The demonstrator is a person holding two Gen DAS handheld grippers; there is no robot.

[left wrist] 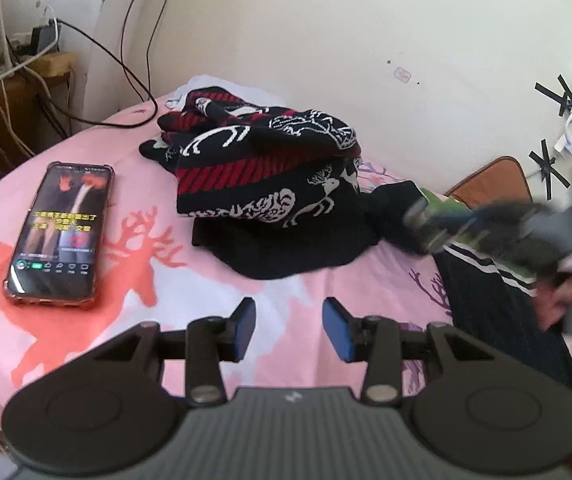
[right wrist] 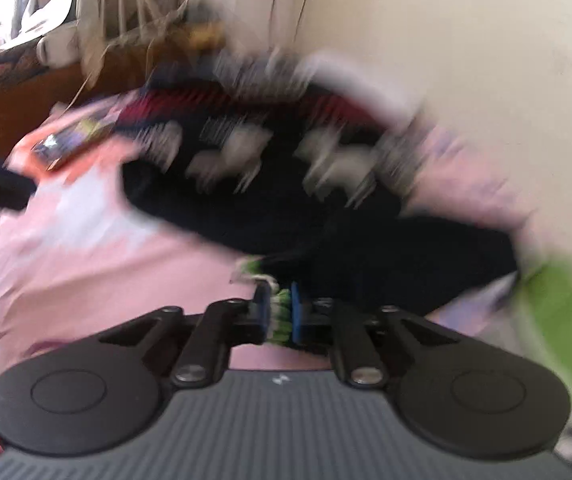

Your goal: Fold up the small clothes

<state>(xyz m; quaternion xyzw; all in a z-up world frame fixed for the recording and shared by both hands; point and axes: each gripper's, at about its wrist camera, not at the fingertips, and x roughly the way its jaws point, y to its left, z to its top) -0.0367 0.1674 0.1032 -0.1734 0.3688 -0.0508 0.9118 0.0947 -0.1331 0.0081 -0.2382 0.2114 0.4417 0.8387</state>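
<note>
My right gripper (right wrist: 278, 312) is pinched on a green-and-white edge of cloth, the hem of a dark garment (right wrist: 385, 256) that runs away toward one o'clock in its own view (badly smeared, so I cannot tell more about the fabric). My left gripper (left wrist: 287, 326) hovers with its blue pads spread and nothing between them, over the pink deer-print bedsheet (left wrist: 126, 320). From it, the heap of black, red and white patterned knitwear (left wrist: 270, 168) lies at twelve o'clock, its long axis running ten to four; the phone (left wrist: 60, 234) sits at ten. I judge the right hand nearer the dark garment, the left nearer the heap.
</note>
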